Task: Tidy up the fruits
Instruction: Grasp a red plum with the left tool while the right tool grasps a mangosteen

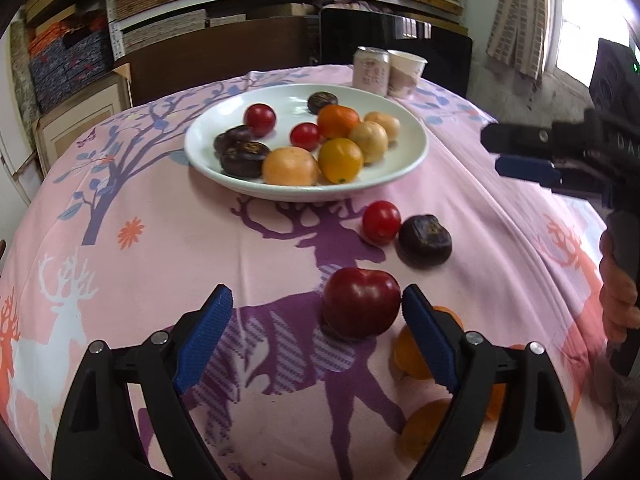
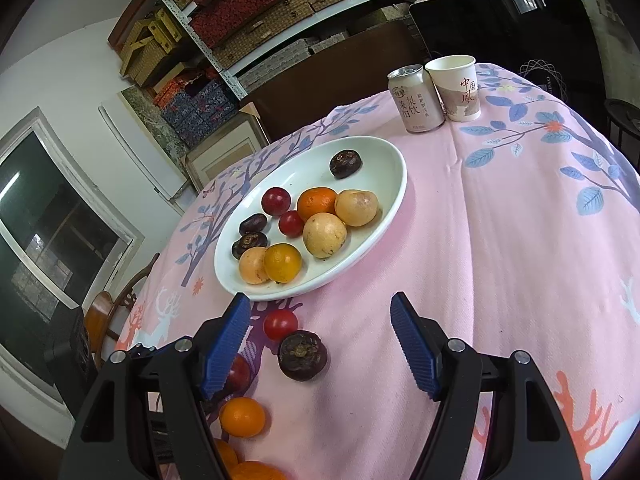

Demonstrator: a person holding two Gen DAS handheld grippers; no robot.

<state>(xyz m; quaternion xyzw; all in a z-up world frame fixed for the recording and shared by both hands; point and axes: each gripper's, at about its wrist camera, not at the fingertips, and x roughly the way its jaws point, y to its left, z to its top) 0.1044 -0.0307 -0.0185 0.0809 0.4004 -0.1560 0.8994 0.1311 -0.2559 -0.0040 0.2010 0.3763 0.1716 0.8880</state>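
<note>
A white plate [image 1: 416,148] [image 2: 394,168] on the pink tablecloth holds several fruits: oranges, yellow ones, red tomatoes, dark purple ones. On the cloth in front of it lie a small red tomato [image 1: 381,222] [image 2: 280,324] and a dark purple fruit [image 1: 425,241] [image 2: 302,355]. A dark red plum [image 1: 361,302] sits between the fingers of my left gripper [image 1: 318,294], close to the right finger, with a wide gap on the left; the gripper is open. Oranges [image 1: 412,354] [image 2: 242,416] lie beside it. My right gripper [image 2: 320,302] [image 1: 498,152] is open above the tomato and purple fruit, touching neither.
A drink can [image 1: 370,70] [image 2: 416,98] and a paper cup [image 1: 406,72] [image 2: 456,88] stand at the table's far edge behind the plate. A hand [image 1: 616,292] holds the right gripper's handle. Shelves of boxes and a dark chair back stand beyond the table.
</note>
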